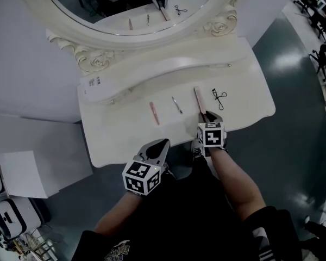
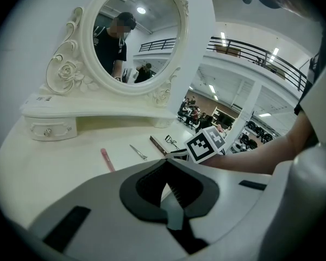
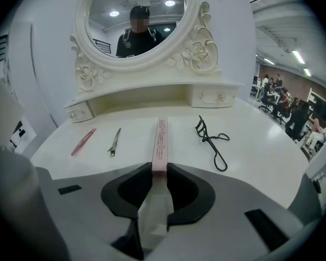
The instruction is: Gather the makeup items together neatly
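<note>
**Right claw pinches the pink box's near end**

Only the right gripper view shows the right claw point(image 3: 159, 168) pinching the near end of the long flat pink cardboard box point(image 3: 161, 137) lying on the white table point(image 3: 261, 145). In the head view the marker cube covers that grip. Beside the box, all apart, lie a silver metal clip point(image 3: 114, 142), a slim pink stick point(image 3: 83, 141) and a black metal eyelash curler point(image 3: 212, 142). The left claw point(image 1: 162, 144) is pressed together, empty, at the table's front edge. The box's print is unreadable.

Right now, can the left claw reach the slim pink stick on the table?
Probably yes. The left claw hovers shut at the white dressing table's near edge, and bare tabletop lies between it and the slim pink stick. It must open first.
</note>
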Motion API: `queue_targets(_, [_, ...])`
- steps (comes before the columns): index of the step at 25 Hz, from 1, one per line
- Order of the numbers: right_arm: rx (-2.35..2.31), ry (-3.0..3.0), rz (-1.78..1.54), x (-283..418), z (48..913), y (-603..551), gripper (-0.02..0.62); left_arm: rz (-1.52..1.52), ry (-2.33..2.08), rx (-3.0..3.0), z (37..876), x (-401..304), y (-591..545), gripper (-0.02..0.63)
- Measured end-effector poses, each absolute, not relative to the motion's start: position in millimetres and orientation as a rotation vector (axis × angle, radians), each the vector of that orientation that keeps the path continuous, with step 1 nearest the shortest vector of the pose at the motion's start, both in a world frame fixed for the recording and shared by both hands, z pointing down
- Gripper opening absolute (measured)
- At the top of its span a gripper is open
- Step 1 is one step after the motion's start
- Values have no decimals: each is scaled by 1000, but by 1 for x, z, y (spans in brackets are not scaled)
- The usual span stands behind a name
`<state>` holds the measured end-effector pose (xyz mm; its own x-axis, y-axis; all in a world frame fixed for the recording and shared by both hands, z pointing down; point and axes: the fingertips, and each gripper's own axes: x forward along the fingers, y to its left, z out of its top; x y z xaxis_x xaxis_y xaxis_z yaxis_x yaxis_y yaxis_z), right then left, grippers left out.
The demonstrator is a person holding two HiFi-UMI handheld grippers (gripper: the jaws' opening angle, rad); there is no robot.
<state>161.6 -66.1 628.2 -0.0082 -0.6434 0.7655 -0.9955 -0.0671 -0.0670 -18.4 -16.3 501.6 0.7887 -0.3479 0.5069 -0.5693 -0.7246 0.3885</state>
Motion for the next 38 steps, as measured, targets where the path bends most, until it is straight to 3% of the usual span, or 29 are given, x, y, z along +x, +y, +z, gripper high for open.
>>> queue_targets(12, [1738,-1714,880,164,629,-67,104,551,-665,2434,504,-5,-14,8])
queue_targets(22, [1795,-1781,831,158,594,-62,143,517,-672,2448,498,-5,-16,8])
queue_targets(23, [1814,-1798,818,157,584,-60,138,510,-673,2452,496,-6,-16,8])
queue_targets(25, [1854,-1863,810,152,561,-58,42,496,-679,2460,493,-8,-18,8])
queue_targets(26, [1869,-1913,823,146,549,-57,31,488,-684,2462,492,-10,-19,8])
queue_targets(38, [1775,-2261,836,42,444,-18,29,417,-738,2486,465,-73,-22,8])
